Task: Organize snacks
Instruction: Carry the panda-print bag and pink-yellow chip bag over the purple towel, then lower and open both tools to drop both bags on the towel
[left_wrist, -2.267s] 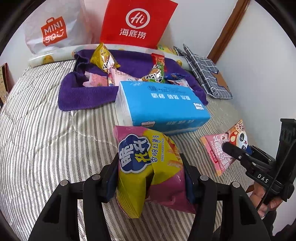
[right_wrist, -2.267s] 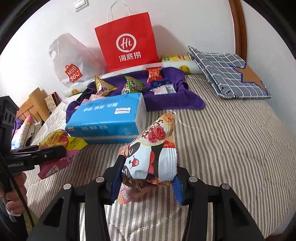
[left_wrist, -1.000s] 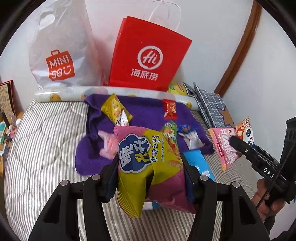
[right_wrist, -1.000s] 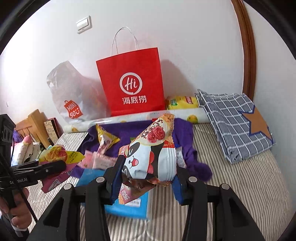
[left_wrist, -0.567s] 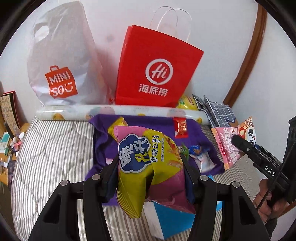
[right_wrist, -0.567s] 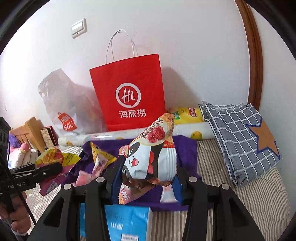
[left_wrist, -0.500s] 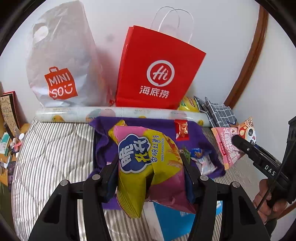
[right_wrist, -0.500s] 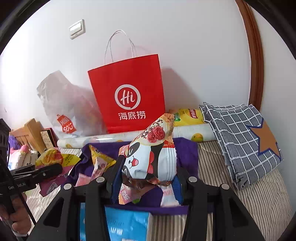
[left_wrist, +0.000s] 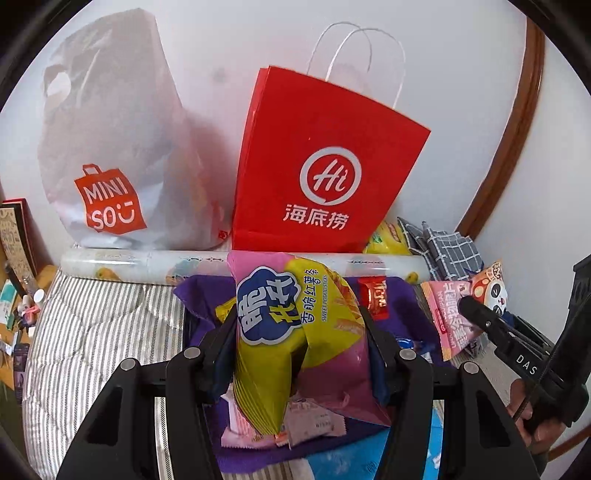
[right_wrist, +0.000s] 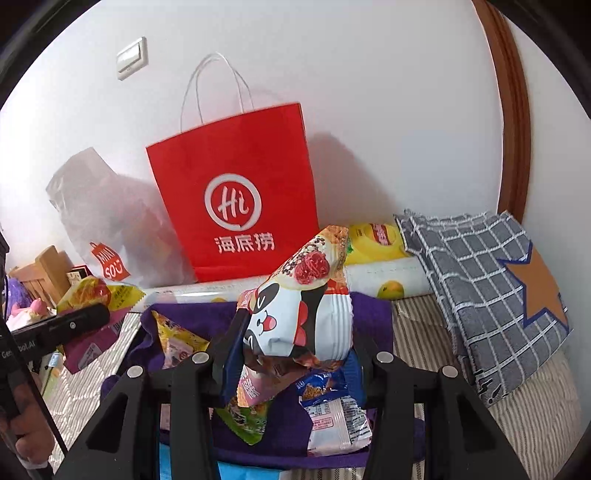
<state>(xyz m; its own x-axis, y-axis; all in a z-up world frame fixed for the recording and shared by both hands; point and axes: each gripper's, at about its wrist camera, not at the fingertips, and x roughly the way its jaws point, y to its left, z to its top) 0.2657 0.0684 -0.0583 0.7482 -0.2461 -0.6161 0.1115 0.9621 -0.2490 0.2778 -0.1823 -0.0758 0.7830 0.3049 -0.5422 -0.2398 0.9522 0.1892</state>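
Note:
My left gripper is shut on a yellow and pink sweet potato stick bag and holds it above the purple towel, in front of the red Hi paper bag. My right gripper is shut on a pink panda snack bag over the same purple towel, just below the red Hi paper bag. Several small snack packets lie on the towel. The right gripper also shows in the left wrist view, and the left one in the right wrist view.
A grey Miniso plastic bag stands left of the red bag against the wall. A printed roll lies behind the towel. A folded grey checked cloth lies at right. A blue tissue pack sits near. The bed has a striped cover.
Both grippers have risen and moved forward over the blue tissue pack toward the red paper bag, each still holding its snack bag. The bags at the wall now loom larger.

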